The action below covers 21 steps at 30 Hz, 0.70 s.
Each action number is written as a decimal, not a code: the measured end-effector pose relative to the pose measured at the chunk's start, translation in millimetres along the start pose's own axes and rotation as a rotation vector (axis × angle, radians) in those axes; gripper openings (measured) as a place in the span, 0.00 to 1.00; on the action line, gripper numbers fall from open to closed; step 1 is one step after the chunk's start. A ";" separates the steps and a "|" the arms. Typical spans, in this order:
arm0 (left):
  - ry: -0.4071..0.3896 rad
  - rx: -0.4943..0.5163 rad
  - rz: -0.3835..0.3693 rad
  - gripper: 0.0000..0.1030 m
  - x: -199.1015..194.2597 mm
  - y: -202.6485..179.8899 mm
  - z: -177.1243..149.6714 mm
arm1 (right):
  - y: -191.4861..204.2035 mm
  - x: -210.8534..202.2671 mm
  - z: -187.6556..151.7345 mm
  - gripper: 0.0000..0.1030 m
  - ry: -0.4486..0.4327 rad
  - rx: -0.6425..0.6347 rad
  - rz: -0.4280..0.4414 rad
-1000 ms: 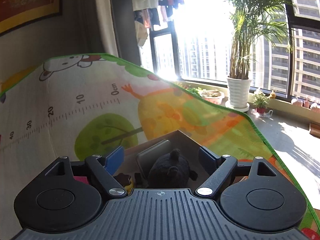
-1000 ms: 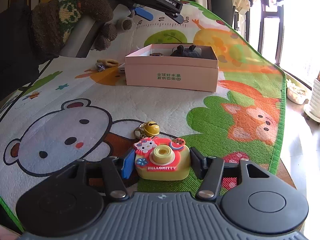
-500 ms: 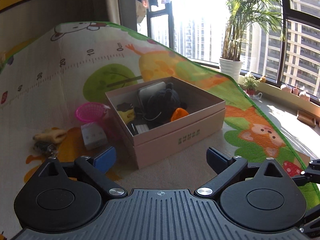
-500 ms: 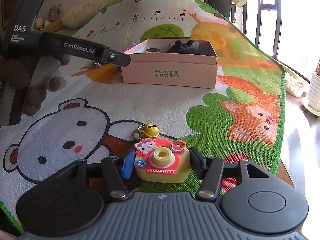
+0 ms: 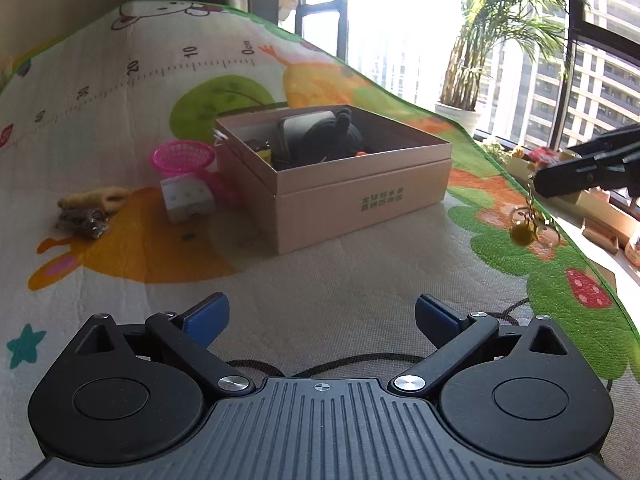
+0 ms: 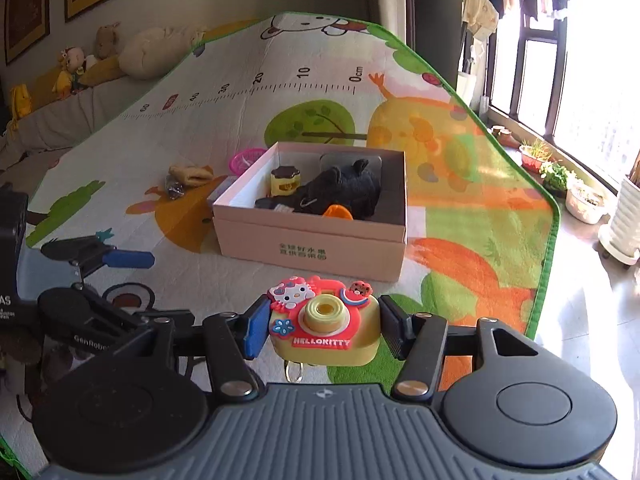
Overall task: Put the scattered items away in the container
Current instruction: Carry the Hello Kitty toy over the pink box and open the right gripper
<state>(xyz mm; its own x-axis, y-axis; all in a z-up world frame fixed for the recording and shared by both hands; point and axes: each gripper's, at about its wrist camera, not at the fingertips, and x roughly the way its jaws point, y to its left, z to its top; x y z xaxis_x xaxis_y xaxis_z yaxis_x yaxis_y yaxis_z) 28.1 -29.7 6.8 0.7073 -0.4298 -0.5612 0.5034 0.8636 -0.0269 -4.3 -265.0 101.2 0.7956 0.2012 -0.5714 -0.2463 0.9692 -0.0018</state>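
Right wrist view showed the right gripper (image 6: 323,330) clamped on a toy camera (image 6: 325,328), its fingers pressed against both sides of the yellow body, held up off the mat (image 6: 472,184). A key ring hung under the camera, and in the left wrist view a small gold bell (image 5: 521,234) dangled on a chain below the right gripper (image 5: 588,172) at the right edge.

Ahead of the camera stood the pink box (image 6: 316,246), open, with a black plush (image 6: 348,188), a small yellow jar (image 6: 285,182) and an orange piece (image 6: 338,212) inside.

Left wrist view had the left gripper (image 5: 322,316) with its fingers spread wide and nothing between them, low over the mat (image 5: 320,280) and short of the box (image 5: 360,200). To the left of the box lay a pink basket (image 5: 182,157), a white block (image 5: 186,197) touching the basket's front, and farther left a tan item (image 5: 96,197) resting against a dark wrapped one (image 5: 82,218). The left gripper (image 6: 128,259) also appeared at the left of the right wrist view.
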 end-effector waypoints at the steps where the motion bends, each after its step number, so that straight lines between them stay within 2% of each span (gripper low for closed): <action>1: -0.001 -0.007 -0.009 0.99 0.1 1.3 -1.7 | -0.2 0.5 15.2 0.55 -0.028 -0.013 -0.005; 4: -0.022 -0.040 -0.037 1.00 -2.5 7.3 -2.0 | -1.7 13.6 53.5 0.55 -0.086 -0.040 -0.039; 8: -0.007 -0.098 -0.053 1.00 0.3 15.5 -2.1 | 0.7 55.0 85.9 0.56 -0.102 -0.070 -0.093; 9: -0.008 -0.108 -0.054 1.00 0.2 17.1 -2.4 | 2.2 67.4 90.5 0.61 -0.089 -0.069 -0.098; 10: -0.012 -0.114 -0.055 1.00 -0.5 18.0 -2.9 | 4.9 80.9 94.1 0.72 -0.072 -0.059 -0.100; 11: -0.019 -0.118 -0.057 1.00 -1.4 18.9 -3.2 | 9.0 90.7 95.6 0.75 -0.060 -0.052 -0.098; 17: -0.017 -0.147 -0.057 1.00 -1.8 22.6 -3.9 | 55.6 125.5 96.8 0.75 -0.005 -0.155 -0.060; 20: -0.037 -0.171 -0.038 1.00 -5.5 26.7 -4.4 | 78.5 139.6 104.4 0.72 0.021 -0.205 -0.035; 21: -0.049 -0.173 -0.010 1.00 -8.8 29.3 -3.8 | 84.2 144.4 107.5 0.70 0.030 -0.217 -0.028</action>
<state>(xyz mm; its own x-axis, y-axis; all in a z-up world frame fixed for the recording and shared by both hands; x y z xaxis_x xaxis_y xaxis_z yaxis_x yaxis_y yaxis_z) 34.8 0.3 7.8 0.7282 -0.4471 -0.5195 0.4204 0.8900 -0.1767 149.4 -139.0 106.8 0.7880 0.1673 -0.5925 -0.3405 0.9202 -0.1930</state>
